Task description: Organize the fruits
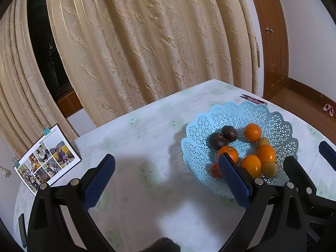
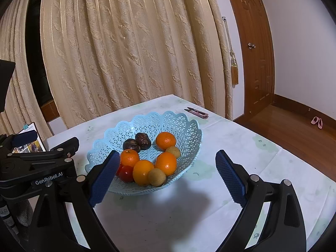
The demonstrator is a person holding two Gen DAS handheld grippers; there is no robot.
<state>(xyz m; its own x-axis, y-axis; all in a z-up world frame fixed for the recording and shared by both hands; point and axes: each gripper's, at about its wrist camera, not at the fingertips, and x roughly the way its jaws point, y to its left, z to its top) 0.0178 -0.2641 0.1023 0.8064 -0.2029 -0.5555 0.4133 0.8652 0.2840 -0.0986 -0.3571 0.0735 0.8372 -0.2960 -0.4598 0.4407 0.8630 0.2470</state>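
Light blue lattice basket (image 2: 184, 130) sits on table (image 2: 262, 168) near far edge, toward far right corner. Inside: four oranges (image 2: 166, 140), two dark wrinkled fruits (image 2: 143, 140), two small tan round fruits (image 2: 156, 176), red tomatoes (image 2: 126, 173) at near rim. Left gripper (image 1: 168, 173) spread wide, empty, over bare cloth left of basket. Right gripper (image 2: 166, 173) spread wide, empty, just in front of basket. Pink snips (image 2: 196, 110) at far right corner. Photo card (image 1: 47, 159) stands at left edge.
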